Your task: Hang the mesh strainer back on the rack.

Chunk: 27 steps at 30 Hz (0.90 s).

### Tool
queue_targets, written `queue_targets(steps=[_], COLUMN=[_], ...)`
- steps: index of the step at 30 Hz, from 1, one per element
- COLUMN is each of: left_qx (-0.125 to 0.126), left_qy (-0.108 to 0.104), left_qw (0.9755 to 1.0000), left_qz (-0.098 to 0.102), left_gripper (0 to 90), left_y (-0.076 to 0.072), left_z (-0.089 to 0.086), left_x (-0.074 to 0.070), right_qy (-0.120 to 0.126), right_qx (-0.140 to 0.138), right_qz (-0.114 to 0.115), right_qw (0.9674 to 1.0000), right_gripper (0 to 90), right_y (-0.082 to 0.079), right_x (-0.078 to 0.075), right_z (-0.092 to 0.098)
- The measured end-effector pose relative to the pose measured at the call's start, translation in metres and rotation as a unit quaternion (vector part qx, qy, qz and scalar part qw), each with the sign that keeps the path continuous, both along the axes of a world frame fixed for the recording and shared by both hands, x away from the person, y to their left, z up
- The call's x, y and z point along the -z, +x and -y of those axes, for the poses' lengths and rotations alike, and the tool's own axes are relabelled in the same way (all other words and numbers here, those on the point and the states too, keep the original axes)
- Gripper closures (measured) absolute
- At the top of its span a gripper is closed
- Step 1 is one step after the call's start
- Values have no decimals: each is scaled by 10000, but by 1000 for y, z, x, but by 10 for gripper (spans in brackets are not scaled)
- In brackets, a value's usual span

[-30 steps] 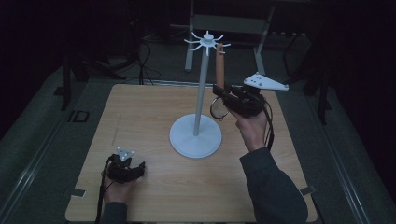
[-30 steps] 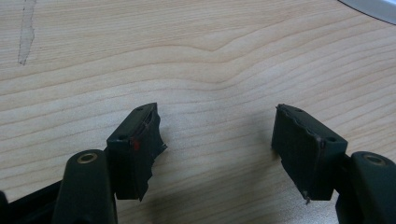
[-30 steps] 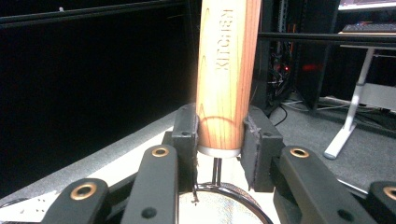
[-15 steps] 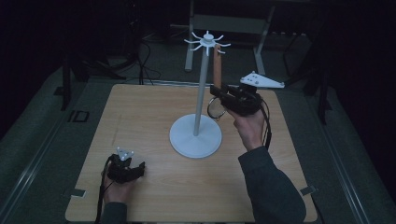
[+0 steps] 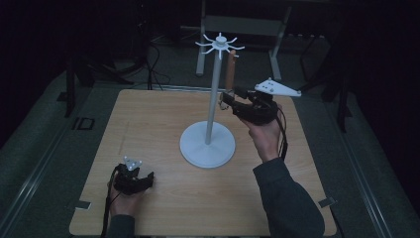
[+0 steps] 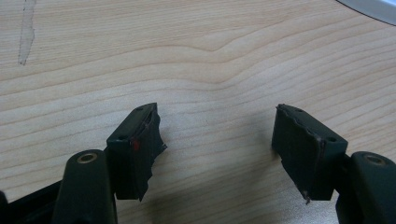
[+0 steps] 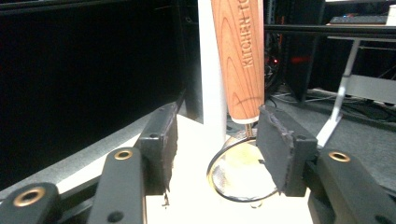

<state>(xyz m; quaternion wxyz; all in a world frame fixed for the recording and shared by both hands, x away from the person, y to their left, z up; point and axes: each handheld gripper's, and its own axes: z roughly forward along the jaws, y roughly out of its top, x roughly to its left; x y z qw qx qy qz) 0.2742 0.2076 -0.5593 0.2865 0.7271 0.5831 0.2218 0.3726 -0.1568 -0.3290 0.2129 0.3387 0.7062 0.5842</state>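
A dim lab or recording room: a bare light wooden table (image 5: 163,148) stands on grey carpet, ringed by black cables (image 5: 151,59), dark stand legs (image 5: 69,94) and a grey metal desk frame (image 5: 237,25).

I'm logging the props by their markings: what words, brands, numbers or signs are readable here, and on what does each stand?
"KITCHEN TO": letters run lengthwise down the wooden handle of the utensil hanging on the white stand, in the right gripper view; the picture's top edge cuts the rest off.
A dark rectangular mark on the floor mat left of the table, in the high view: too small and dim to read.
Nothing else bears readable text.
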Motion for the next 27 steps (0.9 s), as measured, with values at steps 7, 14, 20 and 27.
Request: queue_targets(steps=[7, 14, 20, 27], left_qx=[0, -3, -3, 5], left_qy=[7, 9, 13, 17], left_qw=[10000, 10000, 10000, 10000], left_qz=[0, 2, 2, -3], left_gripper=[327, 327, 326, 326], left_y=[0, 0, 0, 0], left_z=[0, 0, 0, 0], left_x=[0, 0, 0, 1], right_qy=[-65, -120, -258, -389], right_qx=[82, 106, 217, 328], right_qz=[28, 40, -54, -221], right_qw=[9999, 9999, 9994, 9985], right_gripper=[429, 408, 391, 384], right_y=[-2, -4, -3, -2], right_x=[0, 0, 8, 24], right_z=[2, 4, 9, 20])
